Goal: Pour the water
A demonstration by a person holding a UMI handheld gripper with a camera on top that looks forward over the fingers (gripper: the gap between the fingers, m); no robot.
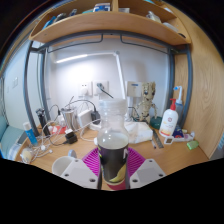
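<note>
Claw (113, 172) grips bottle (113, 150); desk (175, 155) cluttered.

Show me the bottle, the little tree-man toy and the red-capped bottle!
bottle (113, 150), gripper view, on its dark lower body, between the tool's fingers
tree-man toy (146, 98), gripper view, on its head
red-capped bottle (170, 121), gripper view, on its white body

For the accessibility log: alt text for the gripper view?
The claw is shut on a clear bottle holding dark liquid, upright between its pink pads over a cluttered wooden desk. Beyond stand a small figurine and a spray bottle, under a shelf.
</note>
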